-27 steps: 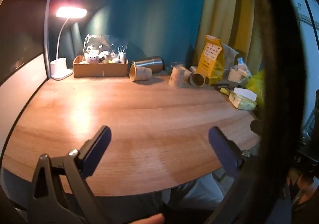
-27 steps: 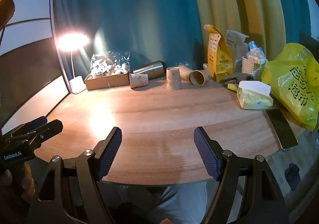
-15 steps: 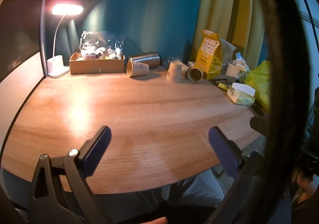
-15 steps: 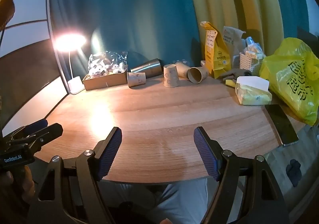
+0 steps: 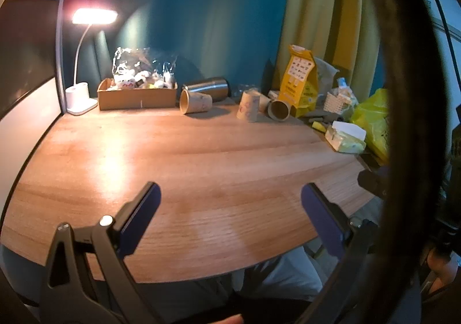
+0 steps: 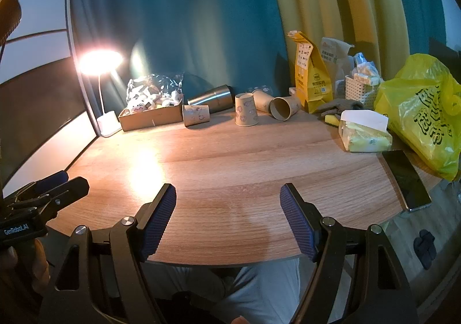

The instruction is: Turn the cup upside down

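A broad wooden surface (image 6: 230, 162) fills both views, backed by a teal curtain (image 6: 187, 21) and a yellow curtain (image 6: 345, 7). At its right edge slumps a yellow plastic bag (image 6: 423, 111), with a pale tissue pack (image 6: 363, 134) and a dark flat phone (image 6: 407, 180) in front of it. Along the back stand a tall yellow paper pouch (image 6: 311, 76), a white woven basket (image 6: 360, 87), a shallow cardboard box of wrapped sweets (image 6: 152, 113), a lit white desk lamp (image 6: 100, 64) and a steel tumbler lying on its side (image 6: 213, 99).

The paper cups sit in the same back row. One printed paper cup (image 6: 245, 109) stands with its wider end down on the surface; another paper cup on its side (image 6: 196, 115) lies just left of it by the box, and an open-mouthed paper cup on its side (image 6: 283, 108) lies to its right.

The right gripper (image 6: 227, 214) hovers over the near edge of the surface, its blue-padded jaws spread wide and holding nothing; the cups are well apart from it, straight ahead at the far side. The left gripper (image 5: 230, 208) is likewise spread wide and empty over the near edge, with the standing cup ahead and slightly right across the surface.
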The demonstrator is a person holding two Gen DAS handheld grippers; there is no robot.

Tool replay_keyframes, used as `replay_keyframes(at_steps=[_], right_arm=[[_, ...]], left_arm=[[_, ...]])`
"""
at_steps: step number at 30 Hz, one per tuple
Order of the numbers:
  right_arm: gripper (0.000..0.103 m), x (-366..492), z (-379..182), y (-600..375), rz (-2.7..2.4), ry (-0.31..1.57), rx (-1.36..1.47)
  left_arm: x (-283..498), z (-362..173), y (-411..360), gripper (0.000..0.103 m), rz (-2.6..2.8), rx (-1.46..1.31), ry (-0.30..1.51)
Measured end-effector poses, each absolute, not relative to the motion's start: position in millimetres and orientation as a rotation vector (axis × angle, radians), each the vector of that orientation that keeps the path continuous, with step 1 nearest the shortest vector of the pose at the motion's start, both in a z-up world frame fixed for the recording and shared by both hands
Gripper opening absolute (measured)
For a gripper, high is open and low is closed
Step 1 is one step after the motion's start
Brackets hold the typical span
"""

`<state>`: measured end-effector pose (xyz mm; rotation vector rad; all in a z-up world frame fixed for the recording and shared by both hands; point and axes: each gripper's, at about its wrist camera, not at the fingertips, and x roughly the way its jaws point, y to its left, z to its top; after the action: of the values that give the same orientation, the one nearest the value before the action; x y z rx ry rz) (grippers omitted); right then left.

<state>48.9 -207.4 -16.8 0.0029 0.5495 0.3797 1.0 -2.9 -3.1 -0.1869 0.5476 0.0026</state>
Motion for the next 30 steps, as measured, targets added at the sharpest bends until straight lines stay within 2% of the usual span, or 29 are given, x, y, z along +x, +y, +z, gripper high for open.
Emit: replay_keyframes(at_steps=[30], right_arm=[[0.078, 55.9, -20.0, -207.6, 0.377, 0.561, 0.003]], left_arm=[[9.6, -3.8, -1.8, 0.099, -0.001, -0.183, 0.557]])
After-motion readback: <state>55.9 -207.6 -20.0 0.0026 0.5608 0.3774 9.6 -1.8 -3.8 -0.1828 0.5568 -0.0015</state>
